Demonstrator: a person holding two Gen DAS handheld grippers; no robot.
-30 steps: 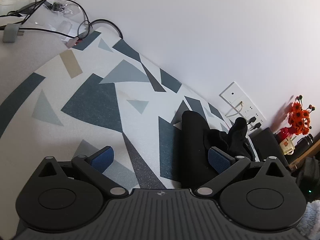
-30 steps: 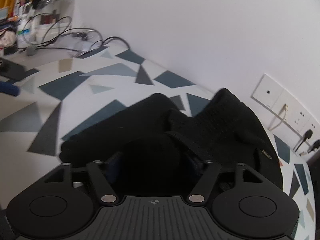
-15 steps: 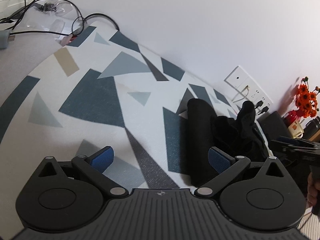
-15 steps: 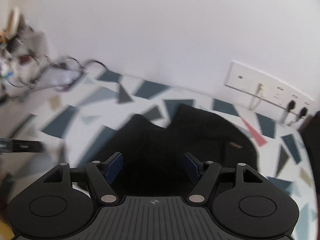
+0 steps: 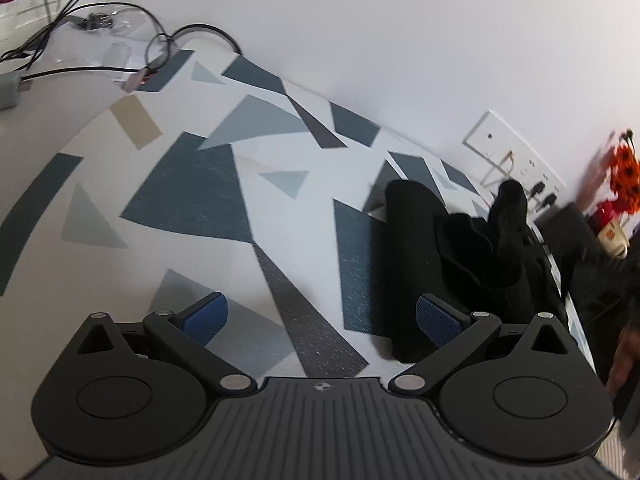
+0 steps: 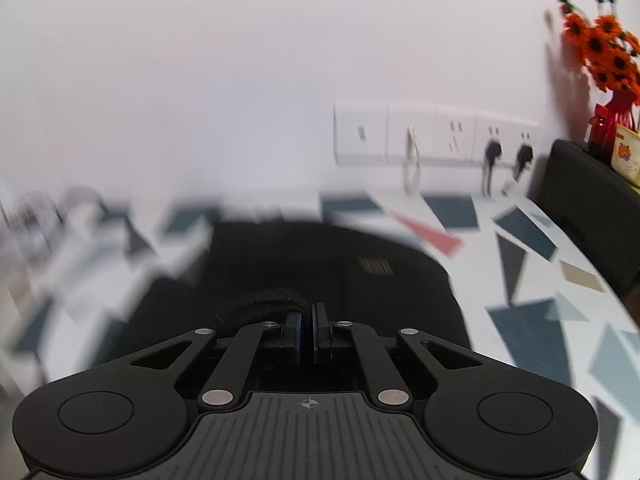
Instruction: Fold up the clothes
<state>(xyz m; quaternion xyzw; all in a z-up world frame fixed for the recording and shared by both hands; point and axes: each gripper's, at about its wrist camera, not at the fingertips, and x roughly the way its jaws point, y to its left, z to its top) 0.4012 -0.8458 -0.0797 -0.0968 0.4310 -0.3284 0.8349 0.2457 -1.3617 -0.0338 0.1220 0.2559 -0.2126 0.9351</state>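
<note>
Surface: tabletop [image 5: 280,208] with a white cover printed in grey, blue and tan triangles, running up to a plain white wall [image 5: 400,40].
Garment: black clothing [image 5: 452,256] lies bunched at the right of the left wrist view, part rolled lengthwise, a lump standing up behind it; in the right wrist view it fills the lower centre, blurred, with a small striped label on top.
Left gripper [image 5: 320,318]: claw spread wide, blue pads apart, nothing between them; the right pad sits in front of the black roll's near end, whether touching cannot be told.
Right gripper [image 6: 306,330]: claw pressed together, pinching a thick ribbed edge of the black clothing just left of the pads.
Hand [image 5: 622,354]: a sliver at the right edge of the left wrist view.
Sockets [image 6: 436,136]: white row on the wall, right of centre, two black plugs in.
Flowers [image 6: 604,52]: orange, upper right corner.
Cables [image 5: 120,40]: black tangle, upper left.
</note>
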